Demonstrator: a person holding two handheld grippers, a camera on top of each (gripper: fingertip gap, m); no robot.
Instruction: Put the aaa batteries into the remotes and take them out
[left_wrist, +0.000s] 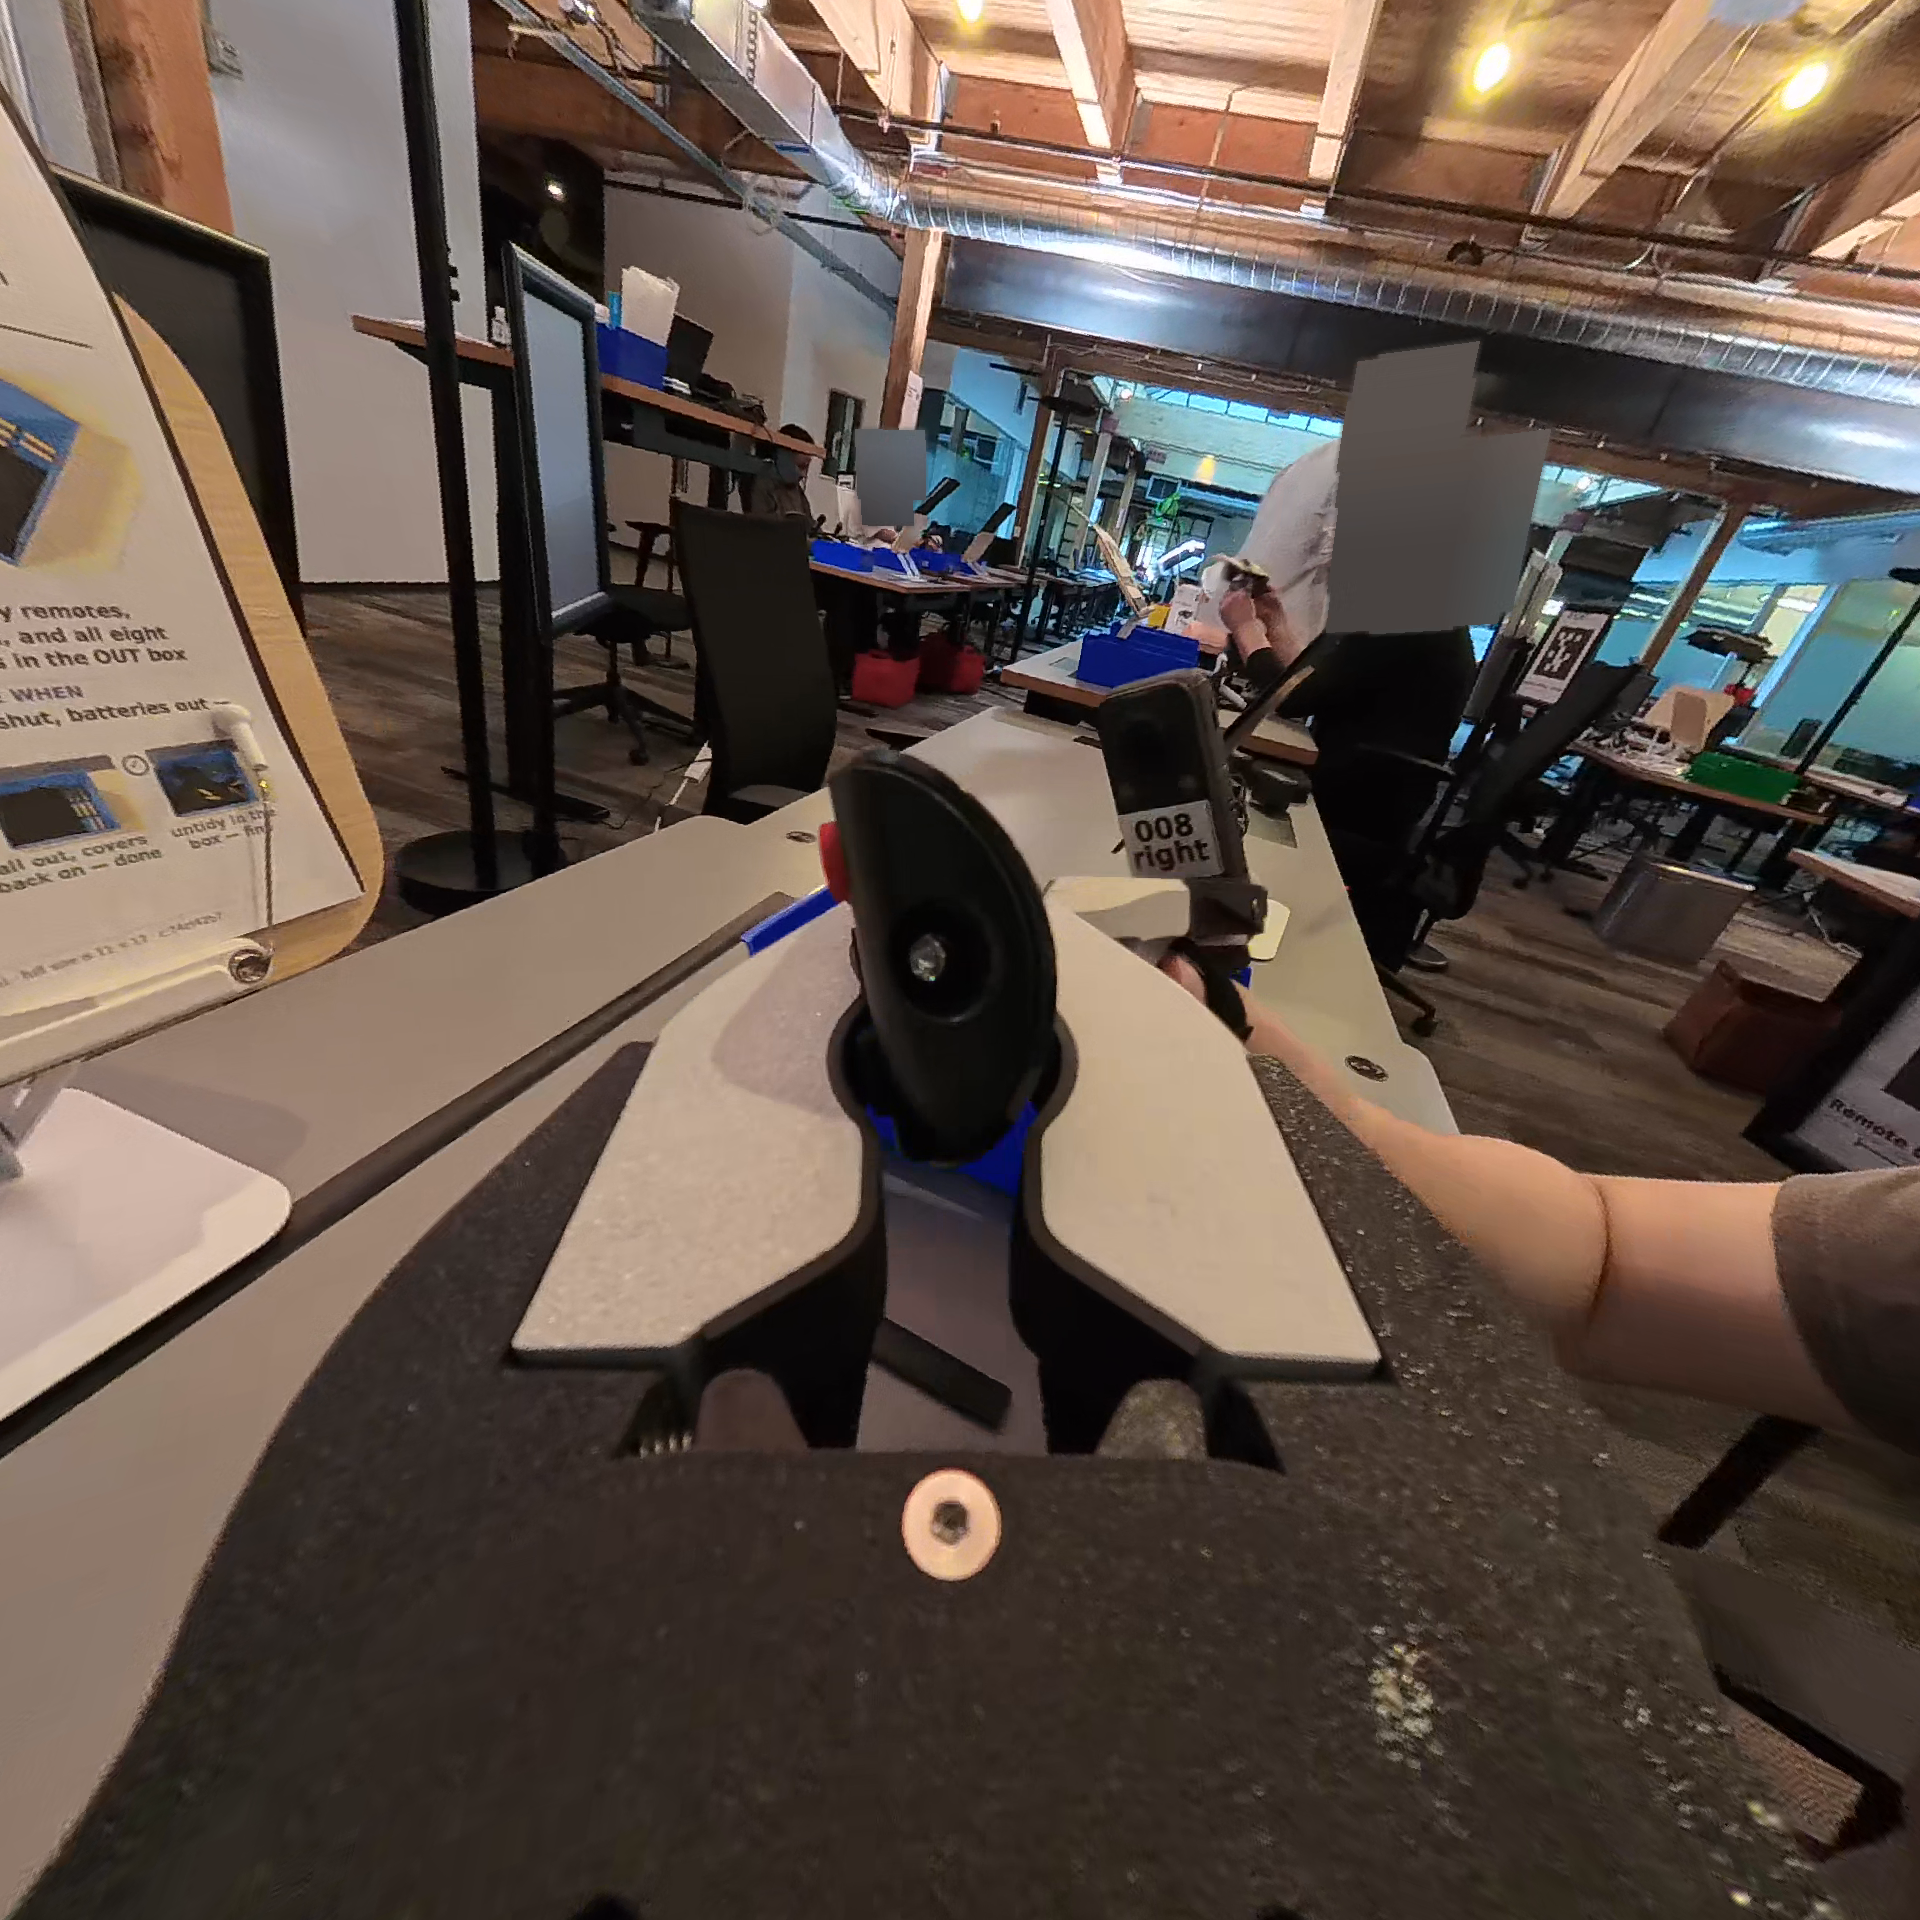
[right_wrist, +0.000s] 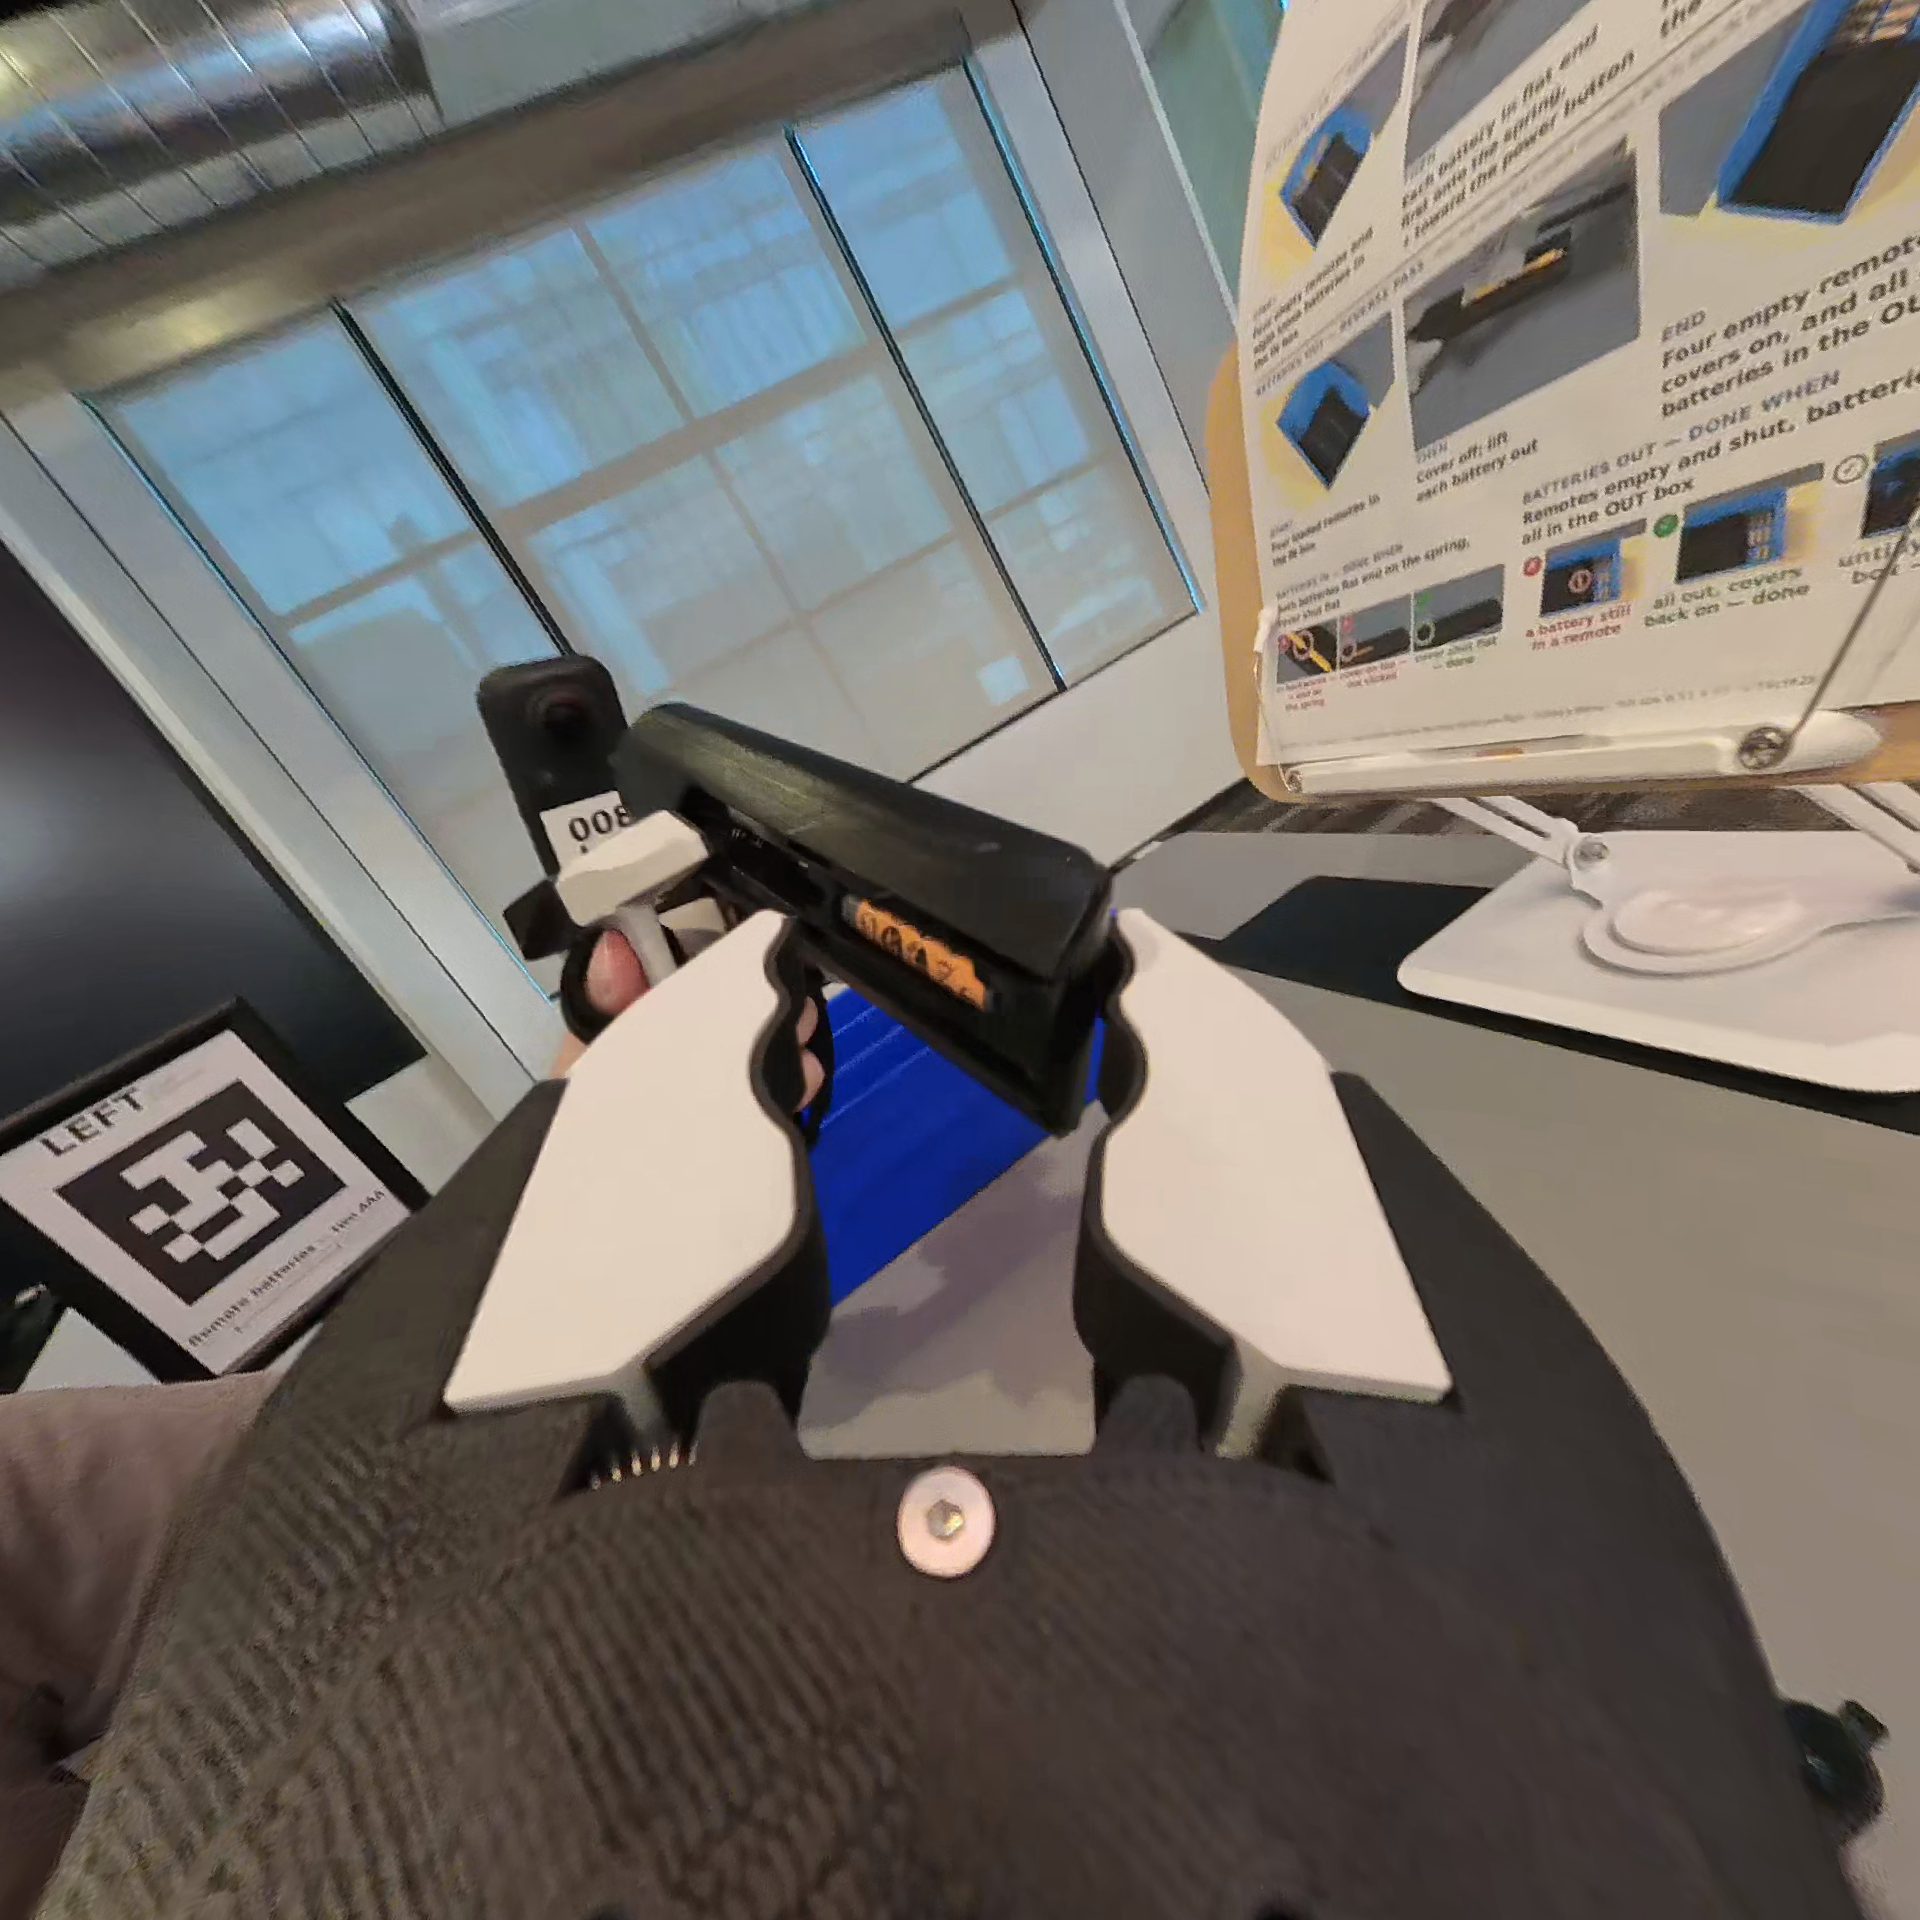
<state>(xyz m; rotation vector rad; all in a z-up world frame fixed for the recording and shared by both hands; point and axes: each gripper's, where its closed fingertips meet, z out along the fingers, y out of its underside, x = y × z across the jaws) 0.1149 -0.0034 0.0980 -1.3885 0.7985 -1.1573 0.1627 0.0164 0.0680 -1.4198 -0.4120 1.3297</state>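
A black remote (left_wrist: 935, 883) stands end-on between my left gripper's (left_wrist: 945, 977) fingers, which are shut on it. Its red button (left_wrist: 831, 850) faces left. In the right wrist view the remote (right_wrist: 862, 821) runs from the left gripper (right_wrist: 634, 883) towards me. Its battery bay is uncovered, with one orange battery (right_wrist: 914, 951) in it. My right gripper (right_wrist: 951, 935) is open, with the jaws on either side of the remote's near end and the right finger touching it. The right gripper also shows in the left wrist view (left_wrist: 1153, 914), just behind the remote.
A blue bin (right_wrist: 914, 1143) sits on the grey table (right_wrist: 1558, 1299) under the remote. An instruction sheet on a white stand (left_wrist: 135, 675) stands to the left of the work area. A small black strip (left_wrist: 940, 1371) lies on the table. A framed marker sign (right_wrist: 197, 1195) stands nearby. People, desks and chairs are behind.
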